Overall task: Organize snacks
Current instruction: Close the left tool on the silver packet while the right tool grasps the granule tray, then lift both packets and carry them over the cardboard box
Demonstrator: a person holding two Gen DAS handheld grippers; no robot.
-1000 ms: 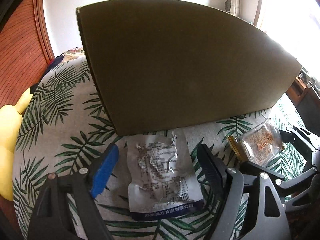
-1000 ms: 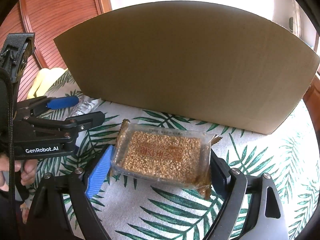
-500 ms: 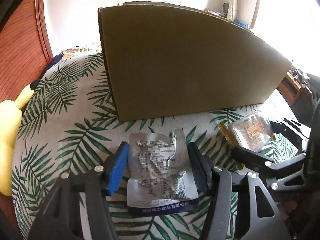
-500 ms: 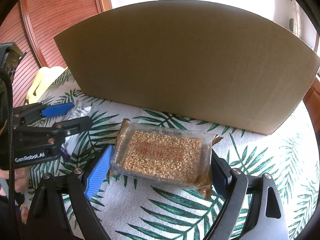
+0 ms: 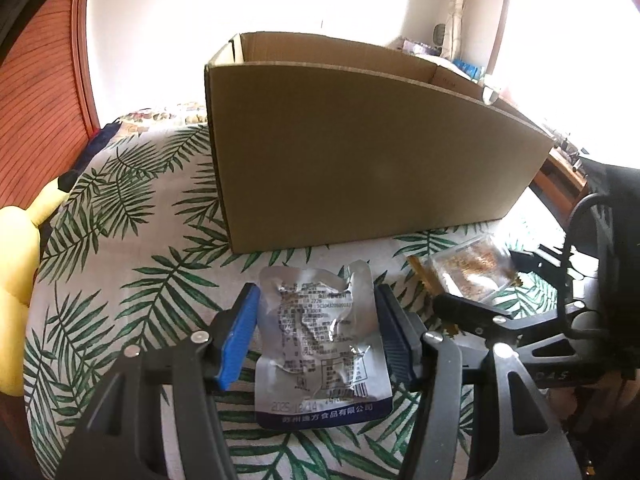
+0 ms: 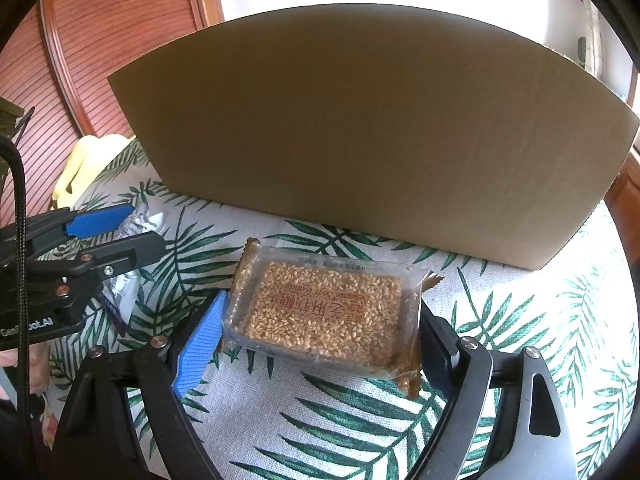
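Observation:
A crinkled silver snack pouch (image 5: 320,344) sits between the pads of my left gripper (image 5: 316,300), which is shut on its two side edges just above the leaf-print cloth. Behind it stands a brown cardboard box (image 5: 360,152), its top open. To the right lies a clear sesame candy pack (image 6: 328,308) flat on the cloth. My right gripper (image 6: 320,320) straddles it, its jaws closing, with the pads right at the wrapper's ends. The left gripper (image 6: 120,232) also shows at the left of the right wrist view.
The box wall (image 6: 360,140) blocks the far side of the leaf-print cloth (image 6: 500,320). A yellow plush toy (image 5: 16,280) lies at the left edge beside a reddish slatted wooden panel (image 6: 100,60). Wooden furniture (image 5: 560,176) stands at the right.
My left gripper closed onto the silver pouch, then drew back and rose a little, bringing the box's open top into view. The right gripper stayed put, its pads slightly nearer the pack.

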